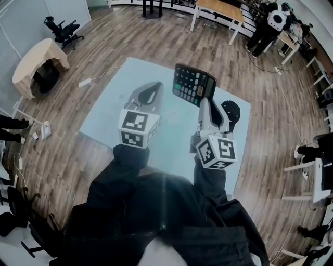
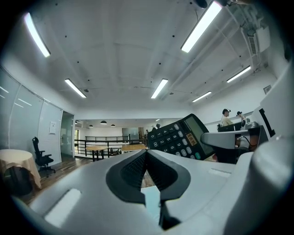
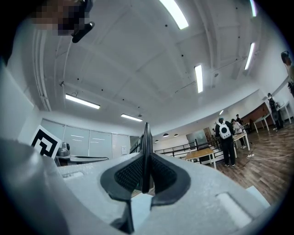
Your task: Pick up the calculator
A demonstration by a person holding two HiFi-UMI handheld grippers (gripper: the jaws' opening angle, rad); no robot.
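A black calculator [image 1: 193, 84] with grey keys is held up in the air above the pale blue mat [image 1: 109, 111], tilted, its lower edge clamped in my right gripper [image 1: 204, 100]. In the right gripper view the calculator [image 3: 146, 137] stands edge-on as a thin dark blade between the pads, with my right gripper [image 3: 146, 176] shut on it. My left gripper [image 1: 147, 96] is beside it to the left, shut with nothing between its tips. From the left gripper view the calculator [image 2: 181, 137] shows its keys and screen at the right, beyond my shut left gripper [image 2: 146, 155].
A black round object [image 1: 232, 111] lies on the mat by my right gripper. Wooden floor surrounds the mat. A cloth-covered round table [image 1: 39, 60] and office chair [image 1: 63, 30] stand far left, a wooden table [image 1: 218, 11] at the back, people [image 3: 225, 137] further off.
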